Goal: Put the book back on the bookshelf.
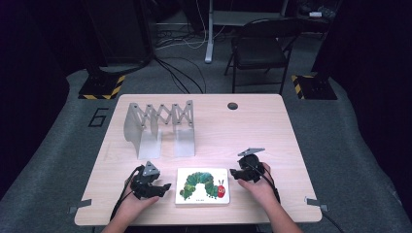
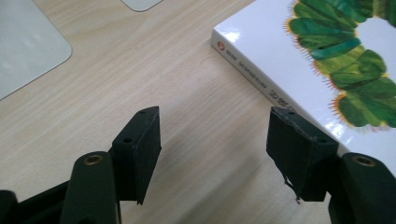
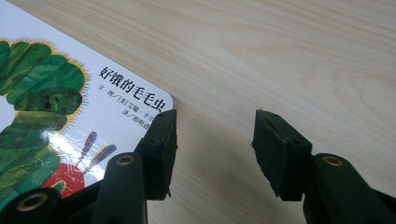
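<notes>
Glossy white book (image 1: 202, 186) flat on table (image 1: 272, 131), both grippers' fingers half open, empty, flanking it: slide under left and right edges before closing.

Folding chair (image 1: 260, 46) (black) on grey carpet (image 1: 58, 145).

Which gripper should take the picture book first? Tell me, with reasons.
Probably the left gripper: one jaw already overlaps the spine edge of the caterpillar picture book. The right gripper only nears a corner, with bare table between its jaws. It's close, though.
</notes>
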Demonstrator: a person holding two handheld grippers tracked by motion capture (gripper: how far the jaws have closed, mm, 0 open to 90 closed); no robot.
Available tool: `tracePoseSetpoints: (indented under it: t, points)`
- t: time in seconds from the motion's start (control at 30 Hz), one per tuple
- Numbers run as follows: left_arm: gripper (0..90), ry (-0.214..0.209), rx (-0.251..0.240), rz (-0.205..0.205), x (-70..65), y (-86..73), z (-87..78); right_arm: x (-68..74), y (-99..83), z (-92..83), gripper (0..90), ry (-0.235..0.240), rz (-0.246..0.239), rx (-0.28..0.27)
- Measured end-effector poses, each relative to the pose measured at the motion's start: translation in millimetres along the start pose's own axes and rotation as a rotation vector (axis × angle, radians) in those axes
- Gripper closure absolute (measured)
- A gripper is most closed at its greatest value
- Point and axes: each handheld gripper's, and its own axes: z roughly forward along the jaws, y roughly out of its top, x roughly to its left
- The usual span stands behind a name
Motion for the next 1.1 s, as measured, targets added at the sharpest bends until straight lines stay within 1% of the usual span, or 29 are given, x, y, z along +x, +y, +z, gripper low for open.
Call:
tracePoseSetpoints:
  t: [0.03,0.1,0.13,0.17,0.2,0.23,0.27,0.3,0.33,0.4,0.43,0.47,0.53,0.57,0.63,0.67,0.7,0.73,0.77,0.8,0.9,0.93,1.0,1.03,1.1]
  points:
    - [35.0,-0.009,-0.002,-0.003,-1.7,1.0,-1.3,-0.2,1.5,-1.9,50.3,-0.003,-0.018,-0.002]
    - [35.0,-0.01,-0.005,0.003,-5.2,3.5,-5.2,2.1,4.1,-6.2,51.6,-0.004,-0.02,-0.011]
    - [35.0,-0.014,-0.002,0.01,-6.1,4.4,-7.1,3.4,6.4,-9.5,52.4,-0.001,-0.016,0.0]
    - [35.0,-0.021,-0.013,0.008,-7.7,5.2,-8.9,3.0,8.2,-11.0,53.5,0.001,-0.027,0.001]
    - [35.0,-0.025,-0.01,0.002,-8.6,5.9,-10.5,3.2,11.0,-13.9,54.6,0.003,-0.027,0.001]
    - [35.0,-0.028,-0.009,0.001,-8.6,6.8,-12.0,3.5,13.5,-16.1,55.5,0.016,-0.035,0.009]
    - [35.0,-0.027,-0.013,-0.001,-8.5,7.4,-13.0,4.4,15.9,-18.0,55.9,0.012,-0.043,0.014]
    - [35.0,-0.033,-0.012,-0.009,-7.9,8.6,-14.6,5.4,17.4,-19.3,56.2,0.001,-0.045,0.013]
    - [35.0,-0.035,-0.009,-0.018,-7.6,9.8,-15.9,6.4,20.1,-20.6,56.3,0.001,-0.054,0.017]
    - [35.0,-0.032,-0.012,-0.027,-7.1,12.2,-19.1,7.6,24.4,-21.7,56.3,0.008,-0.062,0.023]
    - [35.2,-0.04,-0.004,-0.027,-6.3,13.7,-21.2,8.3,26.0,-21.5,56.9,0.013,-0.061,0.02]
    - [35.8,-0.036,-0.01,-0.034,-6.7,14.1,-21.7,9.6,27.5,-21.5,57.1,0.024,-0.049,0.026]
    - [35.7,-0.027,-0.006,-0.039,-7.4,15.8,-23.3,12.7,30.0,-21.2,56.9,0.034,-0.056,0.032]
    - [35.5,-0.028,-0.002,-0.042,-8.1,16.7,-24.3,13.5,30.8,-21.5,56.7,0.035,-0.068,0.037]
    - [34.9,-0.024,-0.01,-0.033,-9.6,16.7,-24.5,17.1,32.6,-21.1,56.1,0.033,-0.081,0.036]
    - [33.9,-0.029,-0.006,-0.035,-10.4,16.9,-25.3,18.7,33.4,-20.9,56.1,0.037,-0.079,0.032]
    - [33.5,-0.03,-0.013,-0.043,-12.4,16.5,-25.2,19.6,34.3,-20.7,56.3,0.038,-0.081,0.034]
    - [32.5,-0.033,-0.011,-0.041,-14.1,16.6,-26.1,20.5,35.4,-20.2,56.2,0.045,-0.085,0.035]
    - [30.9,-0.025,-0.02,-0.031,-15.9,16.0,-27.1,21.5,36.1,-19.3,56.2,0.043,-0.09,0.027]
    - [29.8,-0.035,-0.02,-0.035,-18.2,15.5,-29.1,22.5,37.0,-19.0,55.9,0.046,-0.09,0.033]
    - [29.1,-0.034,-0.032,-0.003,-24.8,11.3,-31.8,26.0,40.1,-17.3,52.8,0.063,-0.083,0.039]
    - [29.1,-0.041,-0.039,-0.009,-27.0,9.7,-31.7,27.0,41.0,-17.1,51.6,0.07,-0.083,0.041]
    - [29.0,-0.046,-0.048,-0.001,-30.1,6.7,-31.2,28.7,41.4,-15.6,51.2,0.084,-0.084,0.037]
    - [28.8,-0.06,-0.05,-0.009,-32.4,4.7,-30.7,29.0,40.9,-14.6,50.9,0.088,-0.083,0.035]
    - [29.6,-0.074,-0.055,0.013,-34.5,0.7,-28.7,29.3,38.8,-11.5,50.7,0.094,-0.073,0.029]
